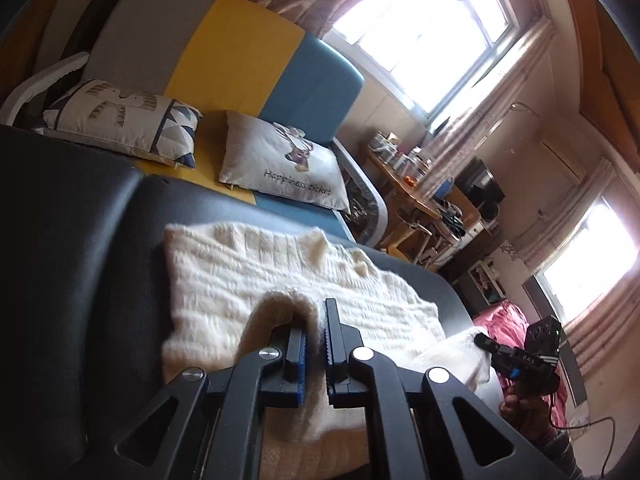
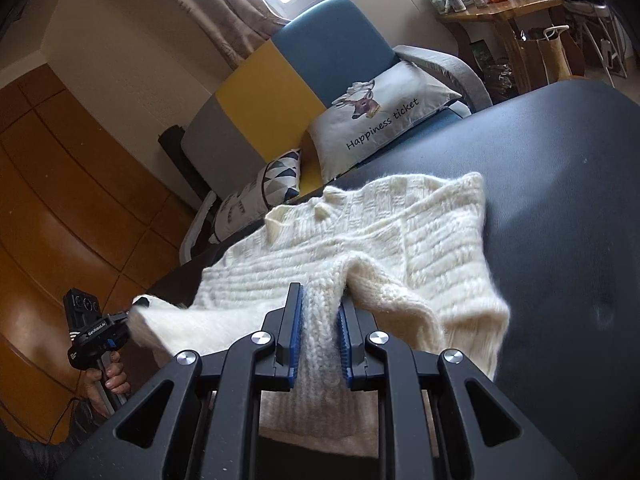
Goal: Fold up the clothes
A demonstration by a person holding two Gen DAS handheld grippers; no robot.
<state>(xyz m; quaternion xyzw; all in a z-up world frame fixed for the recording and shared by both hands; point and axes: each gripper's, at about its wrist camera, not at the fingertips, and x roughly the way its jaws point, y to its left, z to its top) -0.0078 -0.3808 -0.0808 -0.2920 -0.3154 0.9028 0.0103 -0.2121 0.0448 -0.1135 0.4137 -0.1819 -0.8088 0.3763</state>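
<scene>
I have the cream sweater (image 2: 360, 236) spread on the black table (image 2: 560, 200), its near edge lifted — left gripper (image 1: 316, 344) and right gripper (image 2: 318, 332) each clamped on knit — so I judge a fold in hand, needing both carried evenly toward the collar.

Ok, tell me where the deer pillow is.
The deer pillow leans on the sofa's blue section, beyond the white sweater, beside the triangle-patterned pillow; upper centre in both views.
</scene>
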